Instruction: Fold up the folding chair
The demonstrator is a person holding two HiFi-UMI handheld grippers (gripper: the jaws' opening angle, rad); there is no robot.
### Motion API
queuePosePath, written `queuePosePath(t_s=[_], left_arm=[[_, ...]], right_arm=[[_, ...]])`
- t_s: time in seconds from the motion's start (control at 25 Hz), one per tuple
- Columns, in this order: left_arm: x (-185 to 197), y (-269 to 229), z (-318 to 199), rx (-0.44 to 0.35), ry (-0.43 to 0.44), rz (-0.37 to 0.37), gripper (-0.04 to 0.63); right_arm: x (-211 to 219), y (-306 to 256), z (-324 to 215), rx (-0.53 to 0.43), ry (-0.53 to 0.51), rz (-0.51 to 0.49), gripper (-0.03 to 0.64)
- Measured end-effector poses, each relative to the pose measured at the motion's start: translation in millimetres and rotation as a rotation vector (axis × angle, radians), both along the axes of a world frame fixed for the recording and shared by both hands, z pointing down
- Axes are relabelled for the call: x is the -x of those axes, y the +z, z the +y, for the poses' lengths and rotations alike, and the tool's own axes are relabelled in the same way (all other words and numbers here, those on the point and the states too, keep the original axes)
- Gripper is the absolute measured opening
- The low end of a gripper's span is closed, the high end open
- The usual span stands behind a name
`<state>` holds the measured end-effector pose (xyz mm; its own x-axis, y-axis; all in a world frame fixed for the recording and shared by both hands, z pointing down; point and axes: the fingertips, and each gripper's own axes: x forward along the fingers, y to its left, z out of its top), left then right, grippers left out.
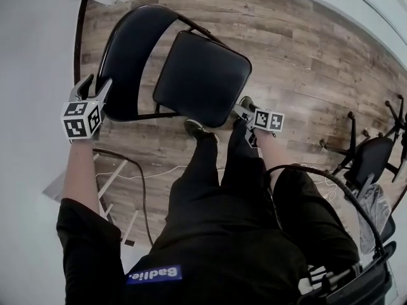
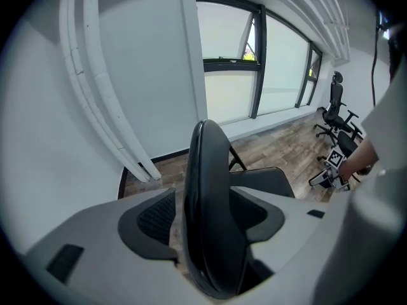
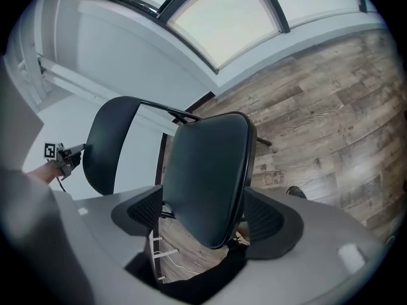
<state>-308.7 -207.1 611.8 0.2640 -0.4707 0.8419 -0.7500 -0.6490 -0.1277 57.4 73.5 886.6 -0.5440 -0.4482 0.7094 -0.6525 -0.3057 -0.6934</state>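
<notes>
The black folding chair stands unfolded on the wood floor, its curved backrest (image 1: 130, 56) to the left of the padded seat (image 1: 202, 76). My left gripper (image 1: 95, 84) straddles the backrest's near edge. In the left gripper view that edge (image 2: 213, 196) stands upright between the pads, which sit apart from it, so the gripper is open. My right gripper (image 1: 243, 105) is at the seat's front edge. In the right gripper view the seat (image 3: 206, 170) lies between the spread pads, and this gripper is open too.
A white wall (image 1: 32, 43) runs close along the chair's left side. Cables (image 1: 143, 189) and a white frame lie on the floor by the person's legs, and a shoe (image 1: 194, 129) sits under the seat's front. Black office chairs (image 1: 372, 157) stand at the right.
</notes>
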Motion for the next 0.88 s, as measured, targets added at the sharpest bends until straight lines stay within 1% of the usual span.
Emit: queuePosePath(t_s=[0.2,0.4,0.52,0.64,0.76,0.88], left_arm=[[4,19,-7,0.028,0.002,0.003,0.253],[-4,32,-13,0.06,0.0,0.053,0.255],[-6,43,-14,0.081,0.001,0.076,0.255],[-9,50,-15,0.085,-0.009,0.096,0.255],[-12,55,-14,0.077,-0.009,0.099,0.255],[-14,59,-13,0.087,-0.007,0.092,0.254]], right_arm=[[-10,31,-8,0.01,0.052,-0.009,0.403],[-14,65,-17,0.012,0.113,-0.061,0.436],[-3,85,-23,0.015,0.112,-0.093,0.439],[6,105,-27,0.031,0.088,-0.095,0.439],[11,121,-33,0.031,0.103,-0.098,0.439],[13,133,-37,0.025,0.127,-0.115,0.439]])
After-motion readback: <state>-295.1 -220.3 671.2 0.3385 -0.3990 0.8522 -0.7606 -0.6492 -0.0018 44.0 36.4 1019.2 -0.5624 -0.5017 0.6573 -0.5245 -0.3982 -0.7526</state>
